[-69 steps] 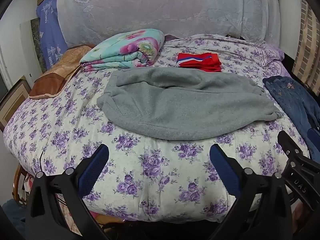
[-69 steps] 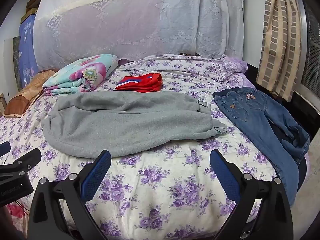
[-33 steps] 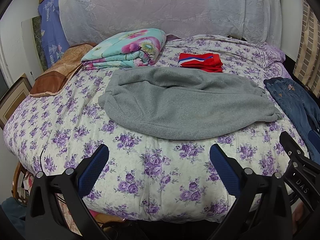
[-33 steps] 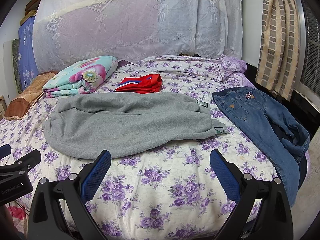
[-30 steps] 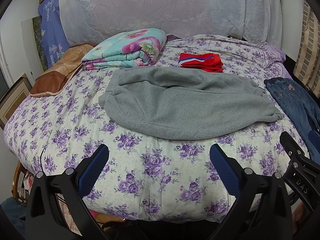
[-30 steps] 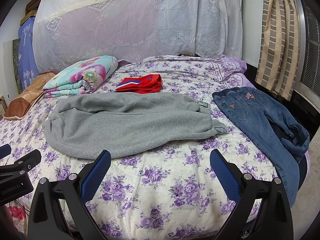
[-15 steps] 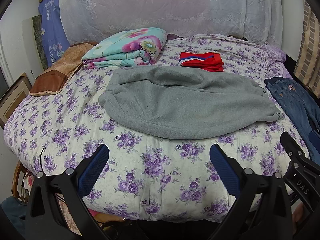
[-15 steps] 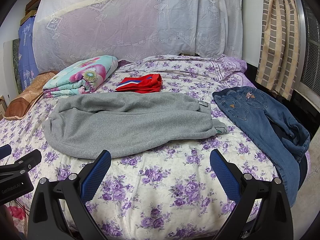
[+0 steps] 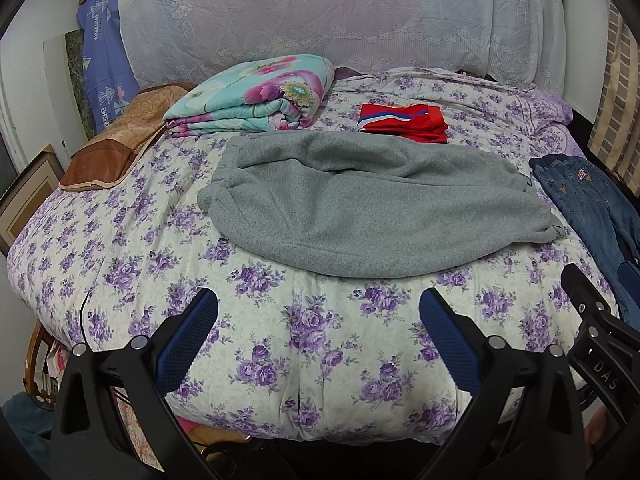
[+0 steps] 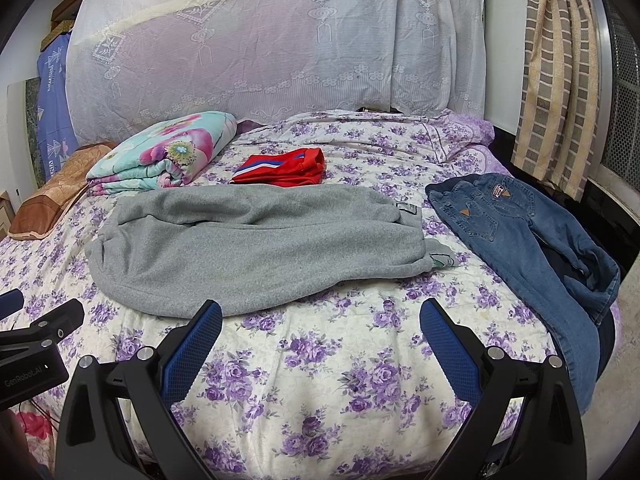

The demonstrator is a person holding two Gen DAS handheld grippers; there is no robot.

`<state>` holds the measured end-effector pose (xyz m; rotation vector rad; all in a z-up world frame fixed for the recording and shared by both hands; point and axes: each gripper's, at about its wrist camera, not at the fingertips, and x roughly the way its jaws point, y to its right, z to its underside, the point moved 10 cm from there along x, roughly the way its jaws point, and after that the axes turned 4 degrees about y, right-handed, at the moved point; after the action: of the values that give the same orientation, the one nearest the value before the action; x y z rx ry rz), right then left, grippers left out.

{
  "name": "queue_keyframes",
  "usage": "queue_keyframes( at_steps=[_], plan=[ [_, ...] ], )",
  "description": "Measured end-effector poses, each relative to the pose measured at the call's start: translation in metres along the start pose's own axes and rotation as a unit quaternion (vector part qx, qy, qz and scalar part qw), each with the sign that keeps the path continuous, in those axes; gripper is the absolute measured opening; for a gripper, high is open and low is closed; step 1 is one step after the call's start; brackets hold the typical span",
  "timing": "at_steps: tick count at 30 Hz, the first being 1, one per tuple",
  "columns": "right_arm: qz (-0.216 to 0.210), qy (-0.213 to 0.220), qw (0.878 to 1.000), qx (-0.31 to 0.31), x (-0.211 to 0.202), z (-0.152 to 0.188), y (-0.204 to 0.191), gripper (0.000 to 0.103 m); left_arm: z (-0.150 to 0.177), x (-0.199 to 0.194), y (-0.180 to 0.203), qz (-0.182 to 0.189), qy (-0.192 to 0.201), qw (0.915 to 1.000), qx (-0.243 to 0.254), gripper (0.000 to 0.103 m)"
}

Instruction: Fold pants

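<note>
Grey sweatpants (image 9: 372,208) lie folded in half lengthwise across the middle of the bed, waist to the left and cuffs to the right; they also show in the right wrist view (image 10: 256,244). My left gripper (image 9: 318,320) is open and empty, hovering over the bed's near edge, short of the pants. My right gripper (image 10: 320,328) is open and empty too, just short of the pants' near hem. Each gripper shows at the edge of the other's view.
Blue jeans (image 10: 528,236) hang over the bed's right side. A folded red garment (image 10: 284,168) and a folded floral quilt (image 10: 164,156) lie behind the pants. A brown pillow (image 9: 112,148) is at the left. The bed has a purple-flowered sheet (image 9: 320,344).
Both views have shifted very slightly closer to the bed. The pants and other clothes have not moved, and both grippers stay open.
</note>
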<state>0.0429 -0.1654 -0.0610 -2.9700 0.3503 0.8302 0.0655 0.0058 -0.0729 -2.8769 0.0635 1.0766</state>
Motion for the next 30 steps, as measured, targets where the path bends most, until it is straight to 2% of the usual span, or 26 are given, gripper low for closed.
queue_keyframes(
  at_steps=[23,27,30],
  plan=[
    [0.001,-0.001,1.0,-0.001,0.002,0.002,0.003,0.1,0.002,0.005,-0.006,0.0,-0.004,1.0,0.001,0.099],
    [-0.002,-0.015,1.0,0.0,0.012,0.007,0.001,0.1,0.014,0.025,0.0,0.023,-0.036,0.9991,-0.005,0.099],
    [-0.003,-0.031,1.0,0.001,0.023,0.014,0.002,0.1,0.027,0.064,0.0,0.062,-0.097,0.9927,-0.036,0.099]
  ],
)
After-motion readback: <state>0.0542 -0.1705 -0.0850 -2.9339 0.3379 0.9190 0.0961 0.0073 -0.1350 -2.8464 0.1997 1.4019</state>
